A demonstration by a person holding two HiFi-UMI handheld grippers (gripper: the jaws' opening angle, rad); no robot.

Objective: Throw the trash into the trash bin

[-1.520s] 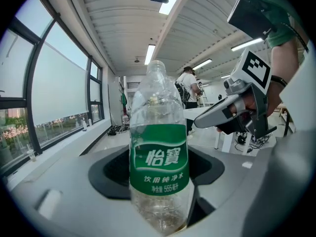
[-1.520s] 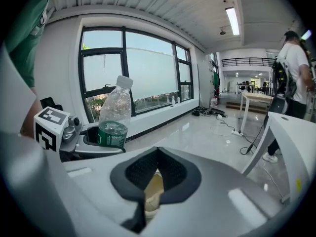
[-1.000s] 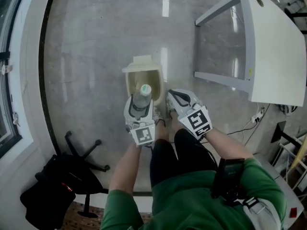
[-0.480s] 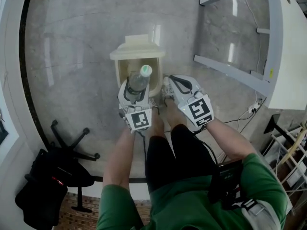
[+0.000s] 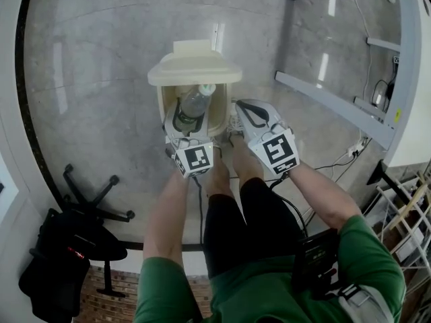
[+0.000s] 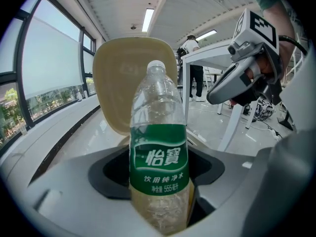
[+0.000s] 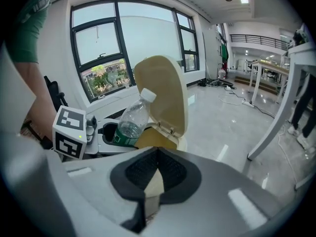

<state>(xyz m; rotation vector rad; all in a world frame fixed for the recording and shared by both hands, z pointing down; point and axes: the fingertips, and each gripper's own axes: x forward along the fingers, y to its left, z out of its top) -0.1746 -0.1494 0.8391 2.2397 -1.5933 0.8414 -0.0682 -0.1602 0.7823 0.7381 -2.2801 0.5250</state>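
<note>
The cream plastic trash bin (image 5: 162, 108) stands on the glossy grey floor (image 5: 101, 79) with its hinged lid (image 5: 195, 69) swung up and back, so the opening is uncovered. The left gripper (image 5: 192, 117) hangs just over the near edge of that opening and pinches the clear plastic bottle with the green label and white cap (image 5: 196, 102) round its lower half. The bottle leans away from the person, its cap pointing toward the raised lid, and its body lies above the mouth of the bin. The left gripper view shows the label sitting between the two grey jaws, which press on it from both sides.

The right gripper (image 7: 157, 151) is just beside the bin, at its right, and close to the left gripper. Its black pads are pressed together at the tips with nothing between them.

Well to the right of the bin stands a white worktop on pale metal legs (image 5: 412, 99). A black star-shaped chair base (image 5: 94, 197) lies well to the bin's left, nearer the person.
</note>
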